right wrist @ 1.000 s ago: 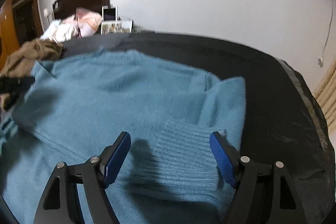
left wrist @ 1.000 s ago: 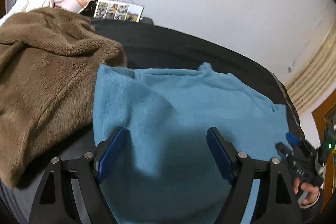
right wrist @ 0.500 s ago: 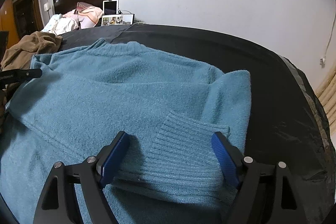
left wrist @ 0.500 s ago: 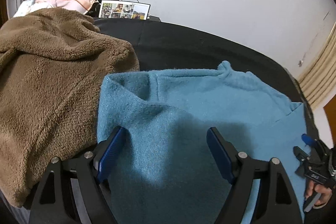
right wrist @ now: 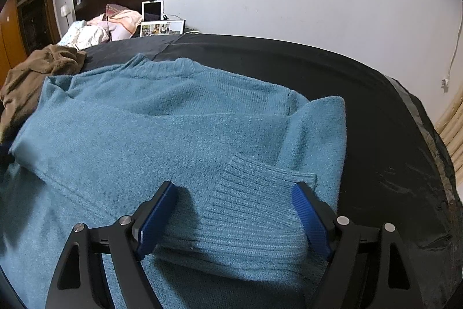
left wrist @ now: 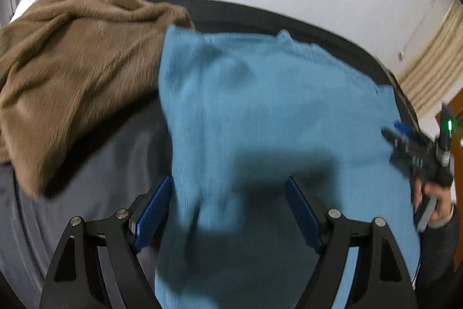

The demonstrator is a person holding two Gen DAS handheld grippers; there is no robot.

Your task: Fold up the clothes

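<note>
the right gripper [right wrist: 235, 219] is hanging with its jaws spread wide to either side of the ribbed cuff [right wrist: 254, 210] of the blue sweater [right wrist: 162, 129]; they have just been opening, with the cuff between them but not pinched. the sleeve is lying folded in across the body, so the sleeve step looks finished on this side. the left gripper [left wrist: 228, 215] is also gaping, empty, over the sweater's other edge [left wrist: 170, 135]. next is likely a pinch of that edge or the hem for the fold across. the sweater is lying flat on the black cover [right wrist: 376, 118], beside a brown fleece [left wrist: 75, 68]. the left view is blurring, the hem is being cut off below, and the left sleeve is hard to make out. farther back, pillows and a photo frame [right wrist: 162, 28] are sitting.
</note>
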